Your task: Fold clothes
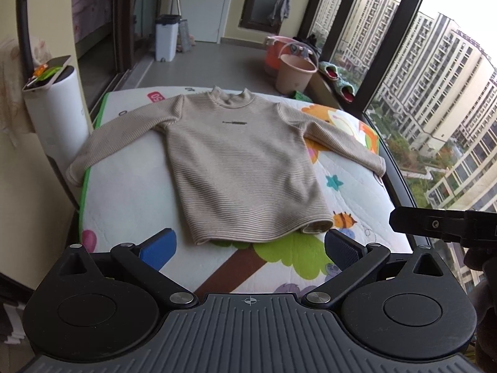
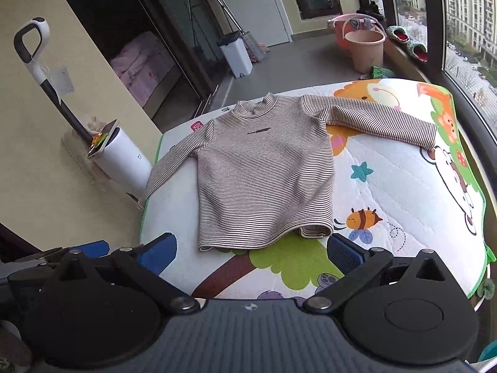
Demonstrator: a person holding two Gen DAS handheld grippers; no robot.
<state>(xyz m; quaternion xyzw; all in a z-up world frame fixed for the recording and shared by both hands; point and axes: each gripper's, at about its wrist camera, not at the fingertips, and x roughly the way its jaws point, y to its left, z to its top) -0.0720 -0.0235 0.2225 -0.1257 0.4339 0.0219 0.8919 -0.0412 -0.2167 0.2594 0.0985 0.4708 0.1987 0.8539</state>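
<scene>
Both grippers hang wide open and empty just short of the shirt's hem: the left gripper [image 1: 250, 245] and the right gripper [image 2: 250, 250]. Beyond the mat [image 2: 403, 186], a beige bucket [image 2: 364, 50] stands before an orange one [image 1: 272, 57] holding bits I cannot identify. Only the right view shows the vacuum handle [image 2: 31, 39]. Spread flat, front up, sleeves out, the striped long-sleeved shirt [image 1: 239, 168] lies on the cartoon mat.
</scene>
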